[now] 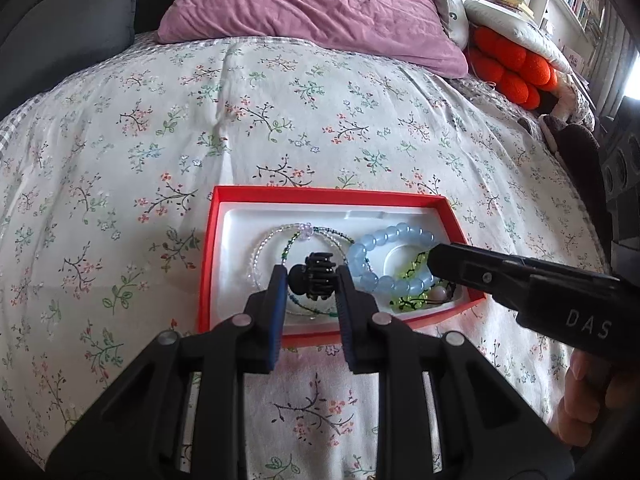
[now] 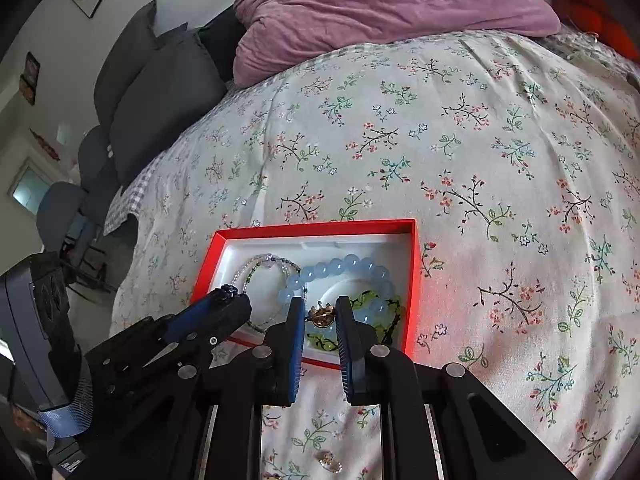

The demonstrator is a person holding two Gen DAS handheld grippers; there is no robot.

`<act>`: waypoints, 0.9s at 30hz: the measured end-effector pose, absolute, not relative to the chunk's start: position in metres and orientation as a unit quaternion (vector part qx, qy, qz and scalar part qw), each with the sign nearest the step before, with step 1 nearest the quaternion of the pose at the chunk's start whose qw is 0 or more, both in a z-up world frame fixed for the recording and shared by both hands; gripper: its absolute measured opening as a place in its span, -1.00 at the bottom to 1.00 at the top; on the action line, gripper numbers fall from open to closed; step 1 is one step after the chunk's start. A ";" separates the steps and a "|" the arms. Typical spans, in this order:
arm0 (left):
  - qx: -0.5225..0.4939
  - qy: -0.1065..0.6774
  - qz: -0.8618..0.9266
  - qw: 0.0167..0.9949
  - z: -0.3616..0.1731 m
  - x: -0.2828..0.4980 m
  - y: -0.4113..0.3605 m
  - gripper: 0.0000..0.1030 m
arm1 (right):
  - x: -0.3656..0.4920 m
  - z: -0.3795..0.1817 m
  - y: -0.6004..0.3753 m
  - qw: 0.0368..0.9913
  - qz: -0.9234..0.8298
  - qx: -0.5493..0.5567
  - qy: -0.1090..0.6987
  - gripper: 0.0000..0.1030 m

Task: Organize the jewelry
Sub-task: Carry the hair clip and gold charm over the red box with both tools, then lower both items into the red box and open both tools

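- Left wrist view: left gripper (image 1: 310,280) clamped narrow on a black hair claw clip (image 1: 313,280), held over the near left part of the red box (image 1: 326,193).
- Box set on the floral bedspread (image 1: 160,152); inside its white tray, a pale blue bead bracelet (image 1: 390,258), thin clear bead strands (image 1: 276,240), green beads (image 1: 408,304).
- Right gripper (image 1: 434,258) reaching in from the right over the blue bracelet.
- Right wrist view: right gripper (image 2: 318,312) closed narrow on a small gold-coloured ornament (image 2: 320,315), above the box's near right corner.
- Left gripper (image 2: 228,300) at left, over the box's left edge.
- Small pale trinket (image 2: 329,461) lying on the bedspread, near side of the box.
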State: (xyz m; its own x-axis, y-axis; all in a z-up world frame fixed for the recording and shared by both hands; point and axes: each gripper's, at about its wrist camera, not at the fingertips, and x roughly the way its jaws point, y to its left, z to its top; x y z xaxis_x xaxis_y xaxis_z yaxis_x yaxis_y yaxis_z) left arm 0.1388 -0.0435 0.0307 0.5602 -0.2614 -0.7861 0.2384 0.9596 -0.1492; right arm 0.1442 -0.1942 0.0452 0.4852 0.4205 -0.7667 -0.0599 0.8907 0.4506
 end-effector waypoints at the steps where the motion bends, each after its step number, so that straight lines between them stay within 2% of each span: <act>1: -0.011 0.448 -0.141 0.883 0.029 0.140 -0.044 -0.50 | 0.146 0.044 -0.194 0.842 0.142 0.183 0.487 -0.70; 14: 0.004 0.449 -0.140 0.882 0.025 0.147 -0.048 -0.46 | 0.157 0.034 -0.192 0.835 0.139 0.178 0.501 -0.66; 19: 0.016 0.440 -0.139 0.887 0.031 0.141 -0.052 -0.09 | 0.156 0.036 -0.195 0.832 0.143 0.180 0.504 -0.65; 25: 0.031 0.434 -0.142 0.889 0.039 0.131 -0.056 0.15 | 0.148 0.048 -0.196 0.836 0.151 0.179 0.497 -0.63; 27: 0.035 0.433 -0.140 0.890 0.042 0.128 -0.056 0.24 | 0.145 0.052 -0.197 0.838 0.152 0.178 0.493 -0.54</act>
State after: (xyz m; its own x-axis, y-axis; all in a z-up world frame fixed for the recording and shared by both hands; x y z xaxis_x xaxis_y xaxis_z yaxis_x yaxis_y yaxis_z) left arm 0.1281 -0.0561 0.0416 0.5856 -0.2186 -0.7806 0.2799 0.9583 -0.0583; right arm 0.1451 -0.1971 0.0523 0.4673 0.4301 -0.7724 -0.0786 0.8904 0.4483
